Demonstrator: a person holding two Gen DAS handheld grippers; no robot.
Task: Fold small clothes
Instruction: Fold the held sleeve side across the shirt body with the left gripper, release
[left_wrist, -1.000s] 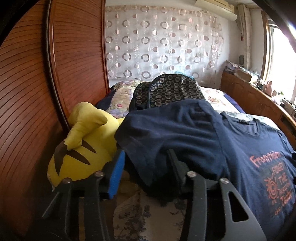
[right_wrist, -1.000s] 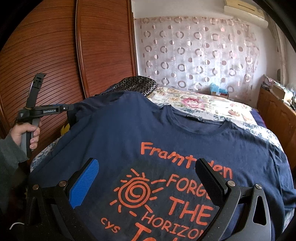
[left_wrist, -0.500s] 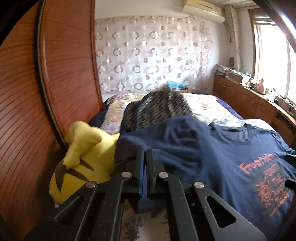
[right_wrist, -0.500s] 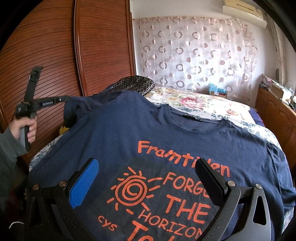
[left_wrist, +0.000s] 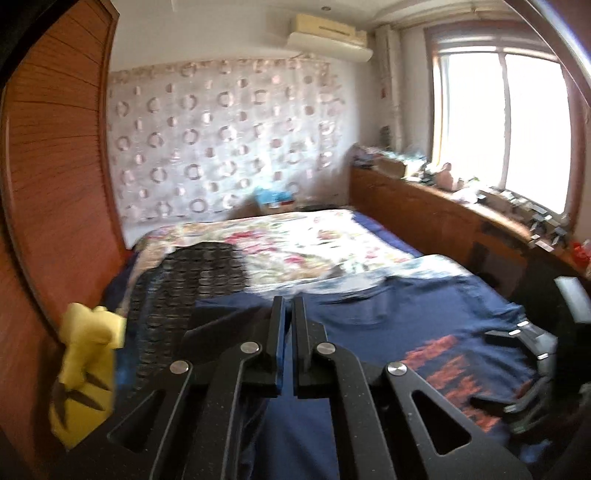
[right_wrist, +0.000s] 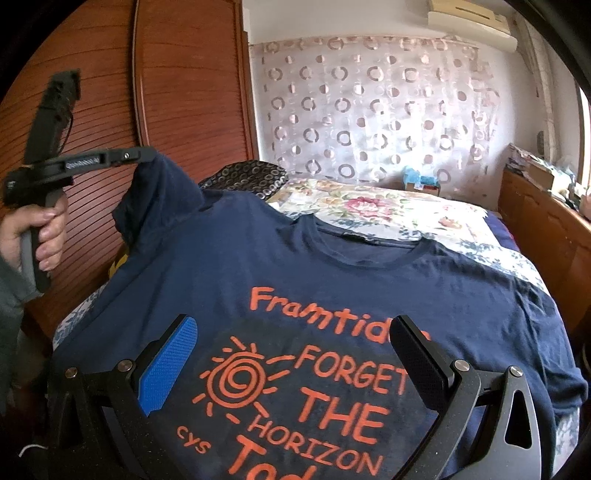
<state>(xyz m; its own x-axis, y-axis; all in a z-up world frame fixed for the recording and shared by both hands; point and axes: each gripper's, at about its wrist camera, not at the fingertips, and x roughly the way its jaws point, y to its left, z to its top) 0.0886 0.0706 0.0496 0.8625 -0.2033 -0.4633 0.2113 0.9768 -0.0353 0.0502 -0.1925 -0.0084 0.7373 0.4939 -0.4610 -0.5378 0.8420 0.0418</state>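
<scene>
A navy T-shirt with orange lettering lies face up on the bed, and shows blurred in the left wrist view. My left gripper is shut on the shirt's left sleeve. In the right wrist view the left gripper holds that sleeve lifted off the bed, with a hand on its handle. My right gripper hovers open just above the orange print, with nothing between its fingers.
A yellow plush toy and a black patterned bag lie by the wooden wardrobe door at the left. The floral bedspread stretches beyond the shirt. A cluttered wooden ledge runs along the right under the window.
My left gripper closed on the sleeve, then rose and swung toward the shirt's middle, pulling the sleeve up with it. The right gripper stayed where it was, open.
</scene>
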